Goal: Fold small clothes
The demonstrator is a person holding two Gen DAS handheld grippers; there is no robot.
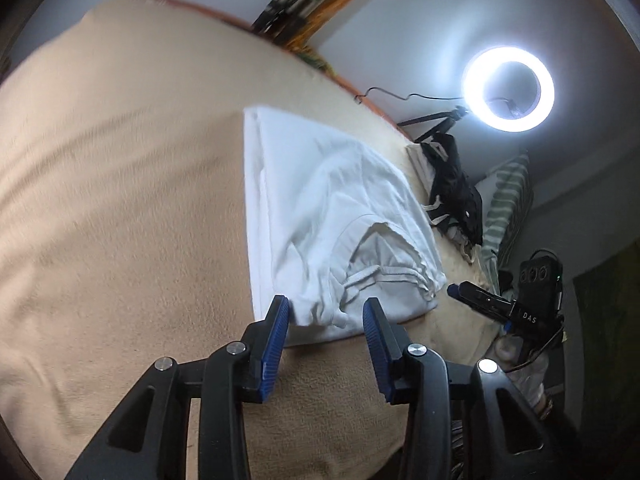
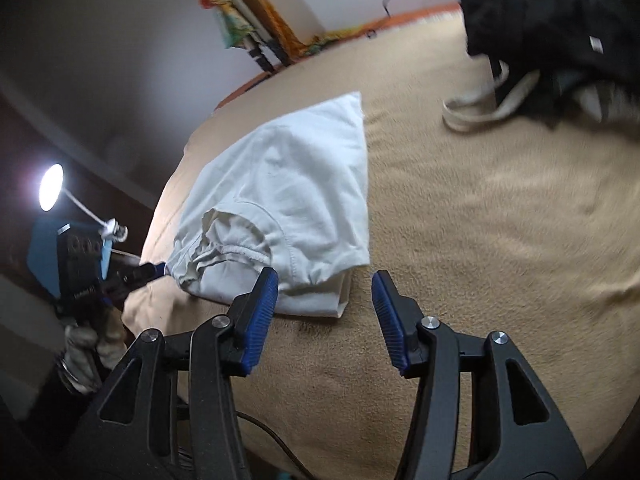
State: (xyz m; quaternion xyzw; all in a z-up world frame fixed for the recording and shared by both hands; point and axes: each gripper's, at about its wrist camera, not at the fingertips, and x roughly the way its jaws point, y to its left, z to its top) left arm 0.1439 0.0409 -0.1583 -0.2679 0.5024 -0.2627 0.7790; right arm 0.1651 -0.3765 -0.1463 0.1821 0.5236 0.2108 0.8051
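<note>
A white pair of shorts [image 1: 320, 208] lies folded on the beige blanket [image 1: 120, 200], drawstring waistband toward me. My left gripper [image 1: 326, 312] is open and empty, its fingertips at the near edge of the shorts. In the right wrist view the same shorts [image 2: 288, 192] lie ahead and left. My right gripper [image 2: 324, 284] is open and empty, just off the shorts' near right corner. The right gripper also shows in the left wrist view [image 1: 480, 298], and the left gripper in the right wrist view [image 2: 136, 276].
A pile of black and cream clothes [image 1: 452, 184] lies beyond the shorts; it shows in the right wrist view [image 2: 540, 32] at top right. A ring light [image 1: 508, 90] stands behind it. A striped pillow [image 1: 508, 200] lies at the far side.
</note>
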